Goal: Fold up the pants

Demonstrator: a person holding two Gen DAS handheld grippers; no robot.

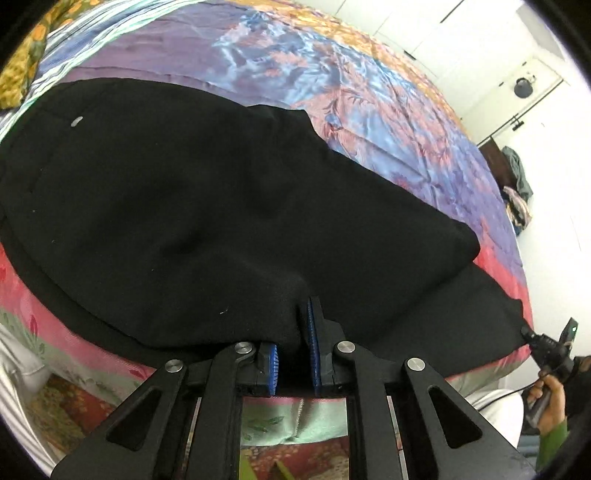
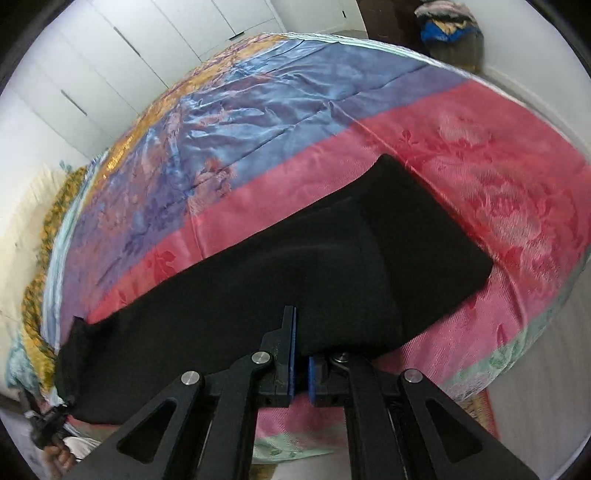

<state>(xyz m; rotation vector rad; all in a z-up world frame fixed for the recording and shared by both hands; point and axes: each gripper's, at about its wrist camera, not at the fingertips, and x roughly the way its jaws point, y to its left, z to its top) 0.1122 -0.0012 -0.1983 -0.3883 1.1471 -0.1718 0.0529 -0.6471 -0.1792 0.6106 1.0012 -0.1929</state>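
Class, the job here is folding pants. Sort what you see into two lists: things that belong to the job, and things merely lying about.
Belongs to the job:
- black pants
- left gripper, shut on the pants' near edge
- right gripper, shut on the pants' near edge
- bedspread, the folding surface

Just lying about:
- clothes heap beyond the bed
- white cupboards

Bed with satin bedspread (image 2: pixel 332 122), blue-purple far, pink near. White wardrobe doors (image 2: pixel 122 48) behind. Clothes pile (image 2: pixel 448 26) far right. Yellow floral pillow (image 1: pixel 26 62) far left.
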